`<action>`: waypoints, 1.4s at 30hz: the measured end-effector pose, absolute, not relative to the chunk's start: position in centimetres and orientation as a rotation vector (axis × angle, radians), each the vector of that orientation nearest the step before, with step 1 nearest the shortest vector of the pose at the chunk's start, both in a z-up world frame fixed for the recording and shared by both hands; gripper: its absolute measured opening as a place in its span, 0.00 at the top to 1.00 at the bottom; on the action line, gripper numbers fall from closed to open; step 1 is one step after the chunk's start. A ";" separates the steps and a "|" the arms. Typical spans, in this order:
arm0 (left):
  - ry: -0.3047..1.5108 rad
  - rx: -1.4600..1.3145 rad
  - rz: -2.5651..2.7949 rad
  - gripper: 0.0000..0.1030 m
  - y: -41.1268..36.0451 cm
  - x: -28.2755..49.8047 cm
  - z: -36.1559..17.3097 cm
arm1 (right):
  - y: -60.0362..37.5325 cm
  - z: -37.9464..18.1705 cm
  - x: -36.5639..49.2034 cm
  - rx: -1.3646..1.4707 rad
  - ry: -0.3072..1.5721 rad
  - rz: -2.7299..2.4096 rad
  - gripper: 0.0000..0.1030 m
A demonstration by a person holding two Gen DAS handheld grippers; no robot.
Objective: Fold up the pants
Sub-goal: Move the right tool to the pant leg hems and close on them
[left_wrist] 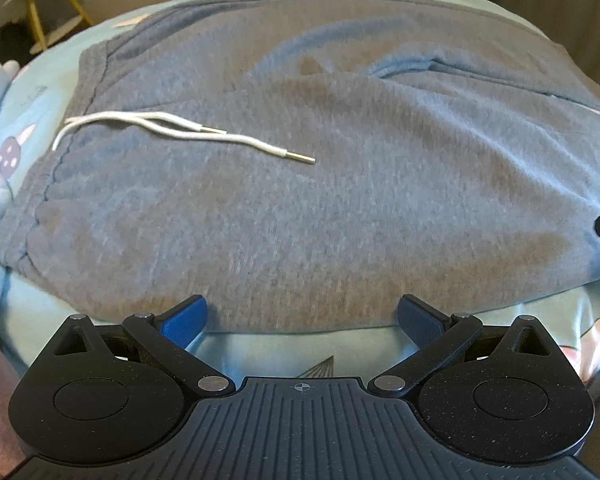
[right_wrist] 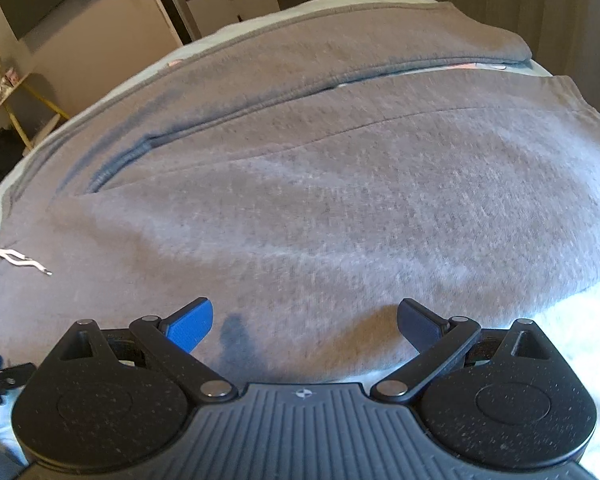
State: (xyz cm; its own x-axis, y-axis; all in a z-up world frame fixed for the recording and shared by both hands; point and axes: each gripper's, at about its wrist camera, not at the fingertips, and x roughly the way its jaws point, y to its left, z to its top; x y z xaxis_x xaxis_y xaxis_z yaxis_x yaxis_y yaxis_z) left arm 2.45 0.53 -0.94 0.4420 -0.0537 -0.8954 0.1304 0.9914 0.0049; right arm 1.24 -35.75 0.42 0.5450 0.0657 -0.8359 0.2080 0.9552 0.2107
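Left wrist view shows the left tool [left_wrist: 302, 314] released, its two blue pads spread wide and holding nothing, hovering just at the near edge of the pants [left_wrist: 300, 184]; right wrist view shows the right tool [right_wrist: 304, 320] released in the same way, its pads wide apart over the cloth with nothing between them. The pants are grey sweatpants, lying spread out on a bed with a pale blue sheet [left_wrist: 284, 356] that carries small cartoon prints; the two legs run away to the right side with a narrow gap between them, and the waistband [left_wrist: 40, 200] is at the left. A white drawstring [left_wrist: 172, 132] with metal tips lies loose on the grey cloth near the waist; a pocket opening [right_wrist: 112, 164] shows as a rolled seam. I judge the fabric to be a soft, thick knit, limp and light, with a slightly fuzzy face that should not slip much between the pads; it will sag and drag when lifted, so both tools should take the near side edge, one close to the waistband and one further down the leg, pinching both layers together. A yellow-legged shelf [left_wrist: 56, 8] stands beyond the bed.
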 end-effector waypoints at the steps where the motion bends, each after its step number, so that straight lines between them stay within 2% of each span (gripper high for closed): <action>1: 1.097 0.069 -0.116 0.00 0.5 2.7 -0.5 | -35.8 0.2 1.5 0.281 1.000 -0.095 0.04; 6: 0.901 -0.002 -0.054 0.00 -0.3 7.2 4.2 | -36.2 -1.6 2.5 0.256 1.043 -0.143 0.03; 9: 0.762 -0.086 0.011 0.00 -0.8 11.0 5.2 | -36.5 -2.0 3.0 0.264 1.053 -0.149 0.03; 11: 0.719 -0.134 0.029 0.00 -0.6 13.4 3.8 | -36.4 -2.1 3.1 0.256 1.062 -0.150 0.03; 15: 0.816 -0.285 0.141 0.00 2.7 16.9 -1.6 | -37.1 -0.4 4.6 0.213 1.132 -0.103 0.04; 20: 0.738 -0.202 0.320 0.00 5.2 18.3 -4.5 | -41.6 4.3 13.2 0.229 0.920 -0.196 0.04; 25: 0.586 -0.174 0.395 0.00 5.6 19.0 -5.4 | -45.0 5.7 27.5 0.290 0.818 -0.306 0.21; 27: 0.555 -0.158 0.416 0.00 5.7 19.4 -6.2 | -45.7 5.3 32.5 0.306 0.803 -0.352 0.43; 29: 0.575 -0.178 0.407 0.00 5.7 20.1 -6.9 | -46.9 4.4 36.8 0.359 0.827 -0.412 0.50; 33: 0.543 -0.171 0.406 0.00 5.5 19.5 -7.3 | -49.5 2.6 41.9 0.520 0.801 -0.527 0.50; 37: 0.530 -0.157 0.414 0.00 5.3 19.3 -7.7 | -49.8 0.7 45.1 0.513 0.839 -0.611 0.53; 42: 0.525 -0.163 0.417 0.00 5.4 19.5 -7.9 | -50.7 -0.9 44.9 0.517 0.851 -0.676 0.82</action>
State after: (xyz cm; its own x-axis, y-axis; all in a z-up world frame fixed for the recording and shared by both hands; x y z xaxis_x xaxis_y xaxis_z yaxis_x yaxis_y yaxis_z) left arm 19.45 5.44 -7.95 0.7839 0.3434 -0.5172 -0.4256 0.9038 -0.0449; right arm 44.86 -50.69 -0.89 0.4771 -0.3297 -0.8147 0.7192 0.6793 0.1462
